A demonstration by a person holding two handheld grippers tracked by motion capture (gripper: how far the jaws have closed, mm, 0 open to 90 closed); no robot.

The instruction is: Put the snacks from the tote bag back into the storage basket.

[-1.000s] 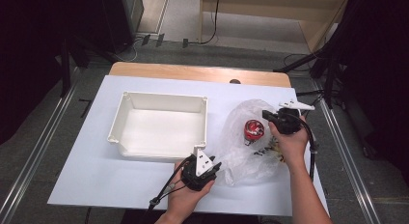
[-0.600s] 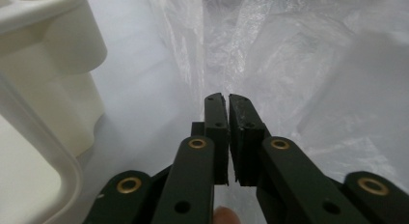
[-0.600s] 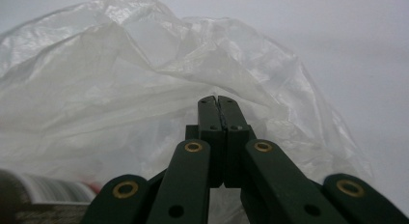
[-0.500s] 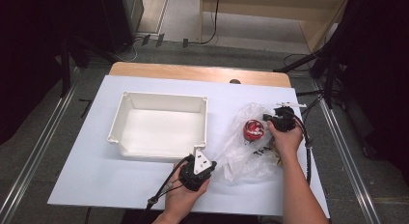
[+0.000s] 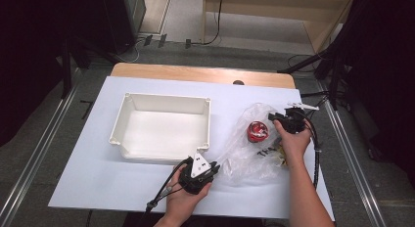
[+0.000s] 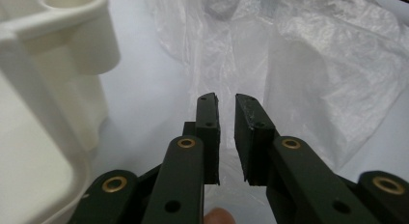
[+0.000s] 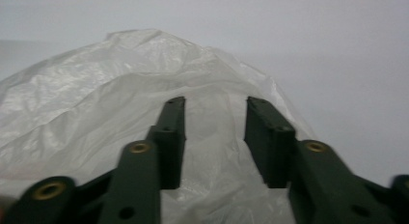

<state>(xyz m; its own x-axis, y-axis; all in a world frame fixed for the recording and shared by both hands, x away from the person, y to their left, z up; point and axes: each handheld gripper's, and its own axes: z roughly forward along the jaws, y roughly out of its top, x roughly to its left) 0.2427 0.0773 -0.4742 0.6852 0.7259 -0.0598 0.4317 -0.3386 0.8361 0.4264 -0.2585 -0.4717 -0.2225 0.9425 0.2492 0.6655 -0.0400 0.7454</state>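
Observation:
A crumpled clear plastic bag (image 5: 244,156) lies on the white table, with a red round object (image 5: 257,131) inside it. My left gripper (image 5: 217,167) sits at the bag's left edge, near the tray's front corner. Its jaws have just been opening and stand a narrow gap apart (image 6: 226,98), the bag film (image 6: 328,64) just ahead of them. At the bag's upper right edge, my right gripper (image 5: 274,118) has also just been opening. Its jaws stand well apart (image 7: 214,103) over the bag (image 7: 96,103), pressing on nothing.
An empty white tray (image 5: 161,97) stands left of the bag, and its corner (image 6: 48,64) is close to my left gripper. The white table cover (image 5: 98,178) ends in a wooden strip (image 5: 195,73) at the back. Metal rails run along both sides.
My right gripper has sunk a little toward the table and its jaws have let go of the bag's edge, so the bag has slumped lower. The left hand has kept its place.

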